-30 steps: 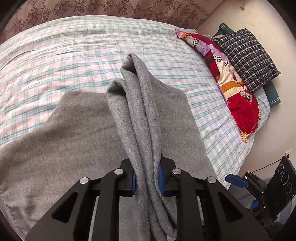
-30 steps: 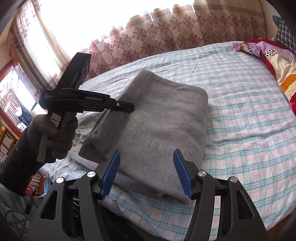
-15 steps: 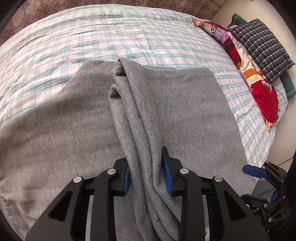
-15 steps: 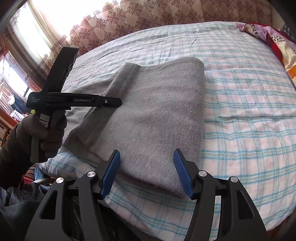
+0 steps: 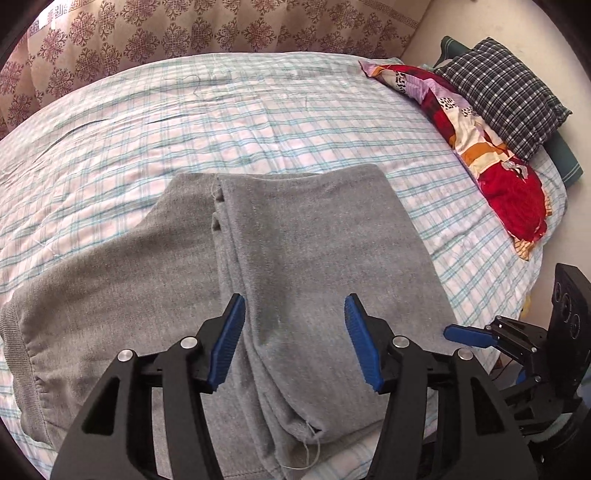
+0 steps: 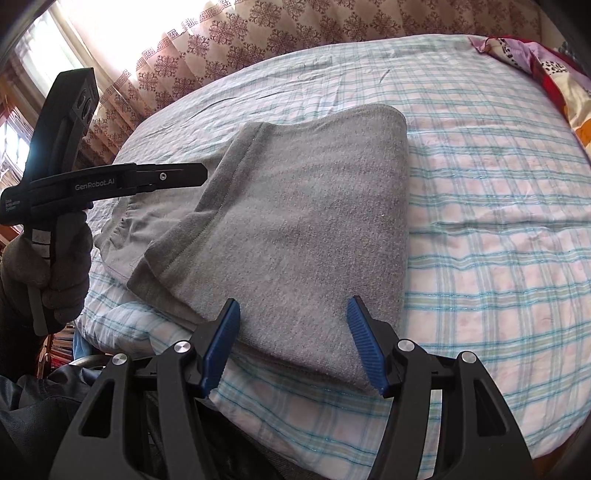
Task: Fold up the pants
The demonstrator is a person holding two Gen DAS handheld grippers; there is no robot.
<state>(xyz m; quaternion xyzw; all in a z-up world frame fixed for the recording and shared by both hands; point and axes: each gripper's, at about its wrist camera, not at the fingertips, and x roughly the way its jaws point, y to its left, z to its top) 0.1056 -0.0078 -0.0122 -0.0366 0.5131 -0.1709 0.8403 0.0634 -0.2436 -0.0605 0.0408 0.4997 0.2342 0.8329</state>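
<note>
1. Covering the whole bed (image 5: pixel 258 122) is a checked sheet of white, pink and teal; a patterned curtain (image 5: pixel 221 29) hangs behind it, and to the right lie a red patchwork quilt (image 5: pixel 491 147) and a dark checked pillow (image 5: pixel 506 88)
2. Grey pants (image 5: pixel 303 251) lie folded on the sheet at the near edge, waistband to the left, folded legs stacked on top
3. The left gripper (image 5: pixel 294 341) has its jaws opening; the blue pads stand apart over the stacked legs, pressing on nothing
4. The right gripper (image 6: pixel 293 345) is parted wide above the near edge of the fold, holding nothing
5. In the right wrist view a gloved hand (image 6: pixel 48 277) holds the left gripper's handle upright, its fingers level over the waistband
</note>
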